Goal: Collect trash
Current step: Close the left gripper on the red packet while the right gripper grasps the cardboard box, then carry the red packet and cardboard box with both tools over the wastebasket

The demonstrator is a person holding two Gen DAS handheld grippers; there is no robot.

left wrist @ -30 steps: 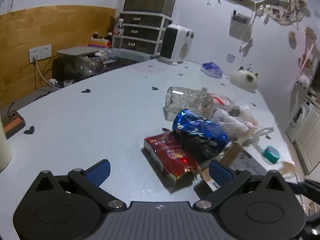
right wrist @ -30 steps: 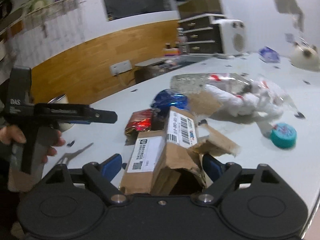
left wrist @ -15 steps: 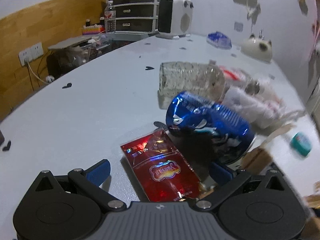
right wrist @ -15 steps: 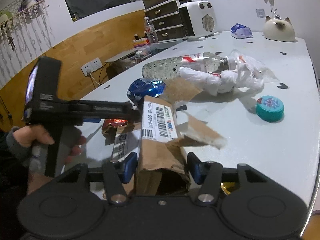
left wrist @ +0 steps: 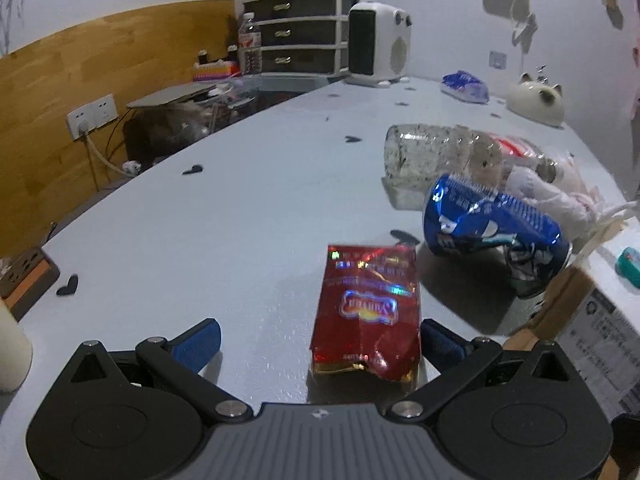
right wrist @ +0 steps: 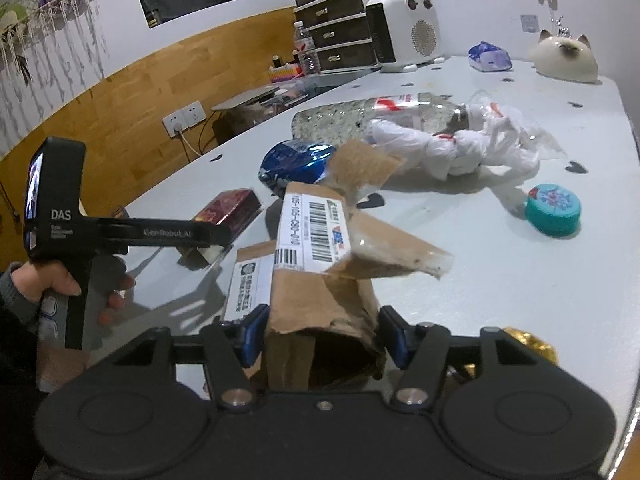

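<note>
Right tongs (right wrist: 320, 334) have just closed, clamping the torn cardboard box (right wrist: 316, 276); left tongs (left wrist: 320, 342) gape around the red packet (left wrist: 368, 308) (box's neighbour).

a white heater (right wrist: 404, 30) and a cat-shaped ceramic jar (right wrist: 566, 58) stand at the table's (left wrist: 200, 240) far end, near a drawer unit (left wrist: 300, 32).

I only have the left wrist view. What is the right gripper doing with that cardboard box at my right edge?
Observer: The right gripper has just been closing; its jaws now press both sides of the torn cardboard box.
Operator: Anything near it I can't see?
Observer: A crumpled gold foil wrapper lies just right of that gripper.
Operator: And the teal lid?
Observer: The teal lid lies flat, apart from the white plastic bag.
</note>
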